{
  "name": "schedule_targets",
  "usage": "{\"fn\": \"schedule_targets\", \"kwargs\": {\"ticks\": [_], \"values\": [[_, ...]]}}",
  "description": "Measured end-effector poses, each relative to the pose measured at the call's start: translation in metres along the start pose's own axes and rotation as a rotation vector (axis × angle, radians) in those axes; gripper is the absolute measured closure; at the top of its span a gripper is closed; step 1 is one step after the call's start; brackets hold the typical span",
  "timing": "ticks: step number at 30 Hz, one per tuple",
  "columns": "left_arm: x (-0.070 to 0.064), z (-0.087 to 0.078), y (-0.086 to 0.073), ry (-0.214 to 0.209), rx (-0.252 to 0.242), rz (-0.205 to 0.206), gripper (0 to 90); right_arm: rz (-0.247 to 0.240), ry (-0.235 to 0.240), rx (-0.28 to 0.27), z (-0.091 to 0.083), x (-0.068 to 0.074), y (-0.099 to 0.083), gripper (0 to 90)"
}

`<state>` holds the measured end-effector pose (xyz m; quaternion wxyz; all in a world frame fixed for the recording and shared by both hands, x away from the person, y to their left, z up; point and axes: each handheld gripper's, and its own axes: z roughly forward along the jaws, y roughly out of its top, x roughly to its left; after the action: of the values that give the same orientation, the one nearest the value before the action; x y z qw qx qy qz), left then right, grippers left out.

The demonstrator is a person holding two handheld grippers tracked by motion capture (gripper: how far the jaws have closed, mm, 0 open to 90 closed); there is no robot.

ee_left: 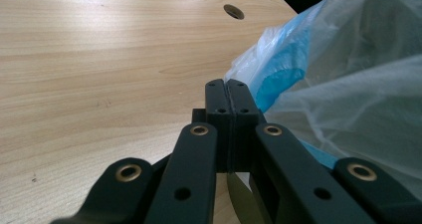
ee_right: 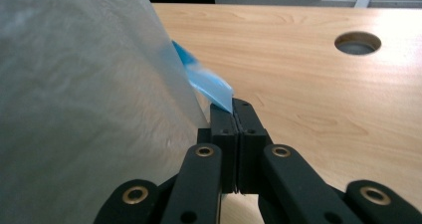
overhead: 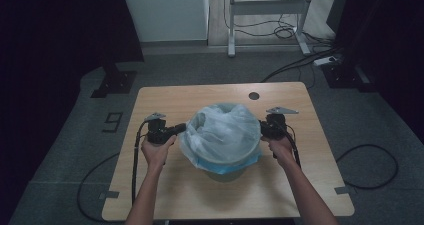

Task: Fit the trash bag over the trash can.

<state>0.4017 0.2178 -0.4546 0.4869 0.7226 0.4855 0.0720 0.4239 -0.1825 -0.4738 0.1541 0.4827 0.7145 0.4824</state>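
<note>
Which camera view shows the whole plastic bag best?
The high view: the plastic bag appears whole there, draped over a bin, between both hand-held grippers. The left gripper view and the right gripper view each show just one side of it up close.

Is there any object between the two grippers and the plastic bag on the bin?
Nothing visible stands between them. The left gripper and the right gripper sit at opposite sides of the plastic bag, jaws closed. The right one pinches a blue edge of the bag. The table nearby is bare.
</note>
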Motion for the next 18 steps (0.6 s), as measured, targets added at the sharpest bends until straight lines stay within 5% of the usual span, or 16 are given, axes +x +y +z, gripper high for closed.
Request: {"fn": "schedule_targets", "kwargs": {"ticks": [3,8,18], "values": [[0.0,-0.003,-0.004,-0.011,-0.014,0.002,89.0,0.022,0.011,-0.019,-0.004,-0.004,-0.005,85.6],[0.001,-0.007,-0.008,-0.014,-0.035,0.002,87.9,0.085,-0.004,-0.133,-0.03,-0.01,-0.01,66.7],[0.001,-0.014,-0.01,-0.018,-0.069,-0.001,86.9,0.036,0.098,-0.257,-0.101,-0.006,-0.031,52.1]]}}
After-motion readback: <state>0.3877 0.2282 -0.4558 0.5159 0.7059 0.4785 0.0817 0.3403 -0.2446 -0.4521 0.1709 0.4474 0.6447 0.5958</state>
